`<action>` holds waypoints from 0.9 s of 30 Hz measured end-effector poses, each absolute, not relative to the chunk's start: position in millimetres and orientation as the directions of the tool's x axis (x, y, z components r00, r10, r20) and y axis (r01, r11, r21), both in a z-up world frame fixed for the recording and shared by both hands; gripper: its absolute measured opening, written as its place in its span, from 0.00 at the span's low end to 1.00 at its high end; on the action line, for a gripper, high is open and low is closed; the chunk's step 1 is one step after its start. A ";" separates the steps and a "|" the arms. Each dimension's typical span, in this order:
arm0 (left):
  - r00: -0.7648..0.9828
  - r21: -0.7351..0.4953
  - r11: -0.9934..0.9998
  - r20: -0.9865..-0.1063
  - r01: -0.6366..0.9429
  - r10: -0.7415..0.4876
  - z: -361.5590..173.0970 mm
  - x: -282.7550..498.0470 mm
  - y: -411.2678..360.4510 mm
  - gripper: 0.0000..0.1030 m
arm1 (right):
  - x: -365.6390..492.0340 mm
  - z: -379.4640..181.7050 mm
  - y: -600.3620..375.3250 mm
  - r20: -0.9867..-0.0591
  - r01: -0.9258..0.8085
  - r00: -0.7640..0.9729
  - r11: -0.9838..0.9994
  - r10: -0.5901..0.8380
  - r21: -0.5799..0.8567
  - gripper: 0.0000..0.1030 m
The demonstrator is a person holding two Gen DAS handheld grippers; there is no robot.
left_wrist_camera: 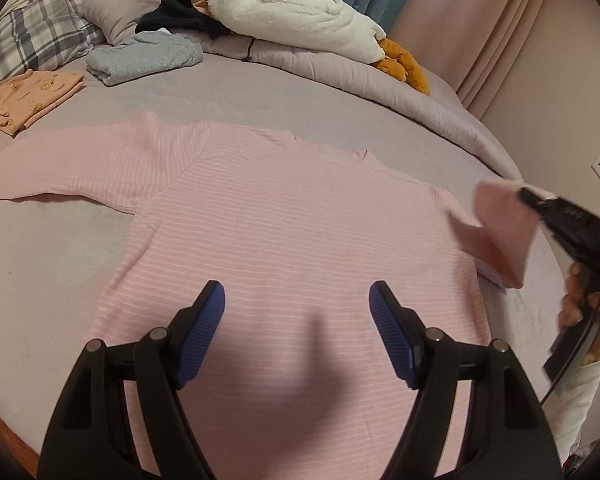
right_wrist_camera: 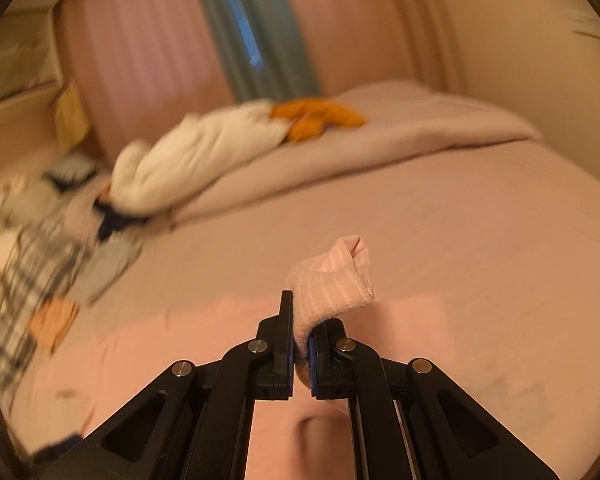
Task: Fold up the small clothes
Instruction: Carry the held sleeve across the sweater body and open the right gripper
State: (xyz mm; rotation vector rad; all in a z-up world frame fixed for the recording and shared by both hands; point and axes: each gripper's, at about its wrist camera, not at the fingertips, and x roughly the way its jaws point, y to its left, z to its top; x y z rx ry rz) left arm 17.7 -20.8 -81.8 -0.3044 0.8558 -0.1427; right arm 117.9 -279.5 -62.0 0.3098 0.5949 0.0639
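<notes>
The pink striped shirt (left_wrist_camera: 284, 216) lies flat on the bed (left_wrist_camera: 260, 84). The right gripper (right_wrist_camera: 300, 344) has its fingers pinching the shirt's sleeve (right_wrist_camera: 332, 280), lifted off the bed. The left gripper (left_wrist_camera: 296, 300) hovers over the shirt's body, fingers spread and empty.

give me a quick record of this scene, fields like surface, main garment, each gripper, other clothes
surface: bed with a mauve cover
main garment: pink striped top spread flat, one sleeve laid out to the side
left gripper: open, above the top's lower half, holding nothing
right gripper: shut on the other sleeve, cuff lifted off the bed
other clothes: folded orange garment, folded grey garment, dark garment
also on bed: white plush toy, plaid pillow
</notes>
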 end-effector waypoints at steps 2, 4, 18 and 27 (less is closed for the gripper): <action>0.649 -0.322 0.947 -0.720 0.002 -0.246 -82.0 17.2 -20.5 0.72 | 128.3 -76.0 -260.7 -0.585 -0.011 0.790 0.958 0.185 0.287 0.06; 0.649 -0.321 0.947 -0.720 0.004 -0.247 -82.6 17.2 -21.1 0.72 | 134.5 -83.5 -246.1 -0.619 -0.032 0.759 0.961 0.203 0.276 0.06; 0.637 -0.343 0.938 -0.713 0.048 -0.293 -81.8 26.5 -44.8 0.81 | 139.8 -105.6 -213.9 -0.725 -0.165 0.598 0.938 0.341 0.305 0.57; 0.631 -0.413 0.896 -0.656 0.161 -0.415 -85.3 55.5 -97.6 0.86 | 112.2 -75.6 -295.8 -0.620 0.029 0.747 0.920 0.240 0.392 0.63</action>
